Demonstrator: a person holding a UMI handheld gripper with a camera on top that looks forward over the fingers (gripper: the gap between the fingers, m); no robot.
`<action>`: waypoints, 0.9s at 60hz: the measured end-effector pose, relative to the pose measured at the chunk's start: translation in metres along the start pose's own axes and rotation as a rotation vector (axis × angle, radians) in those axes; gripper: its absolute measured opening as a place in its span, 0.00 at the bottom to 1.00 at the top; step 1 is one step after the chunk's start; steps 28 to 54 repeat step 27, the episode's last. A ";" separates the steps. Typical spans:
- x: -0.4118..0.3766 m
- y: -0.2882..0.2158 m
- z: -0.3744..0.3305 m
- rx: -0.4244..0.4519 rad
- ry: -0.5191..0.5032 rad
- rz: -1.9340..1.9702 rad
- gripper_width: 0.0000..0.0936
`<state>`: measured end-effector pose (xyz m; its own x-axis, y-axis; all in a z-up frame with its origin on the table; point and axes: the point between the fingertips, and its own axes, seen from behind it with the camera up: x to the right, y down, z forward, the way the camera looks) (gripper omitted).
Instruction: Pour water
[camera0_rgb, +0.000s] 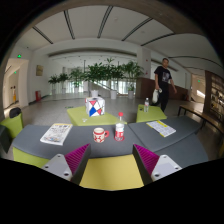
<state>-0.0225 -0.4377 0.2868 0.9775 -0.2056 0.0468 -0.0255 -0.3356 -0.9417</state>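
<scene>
A clear water bottle (120, 127) with a red label stands upright on the grey table (150, 140), beyond my fingers and a little right of centre. A white mug (98, 134) with red patterning stands just left of it. My gripper (110, 160) is open and empty, its two magenta pads (76, 158) spread wide over a yellow-green placemat (110, 172). Both the bottle and the mug are well ahead of the fingertips and apart from them.
A red, white and blue carton (95, 107) stands farther back on a yellow mat. A second small bottle (146, 104) is at the back right. Papers (56, 133) lie at left and a booklet (161, 128) at right. A person (165, 80) walks in the background by plants.
</scene>
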 end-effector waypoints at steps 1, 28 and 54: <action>0.000 0.001 -0.005 0.001 0.000 -0.005 0.91; 0.001 0.013 -0.044 -0.005 0.006 -0.003 0.92; 0.001 0.013 -0.044 -0.005 0.006 -0.003 0.92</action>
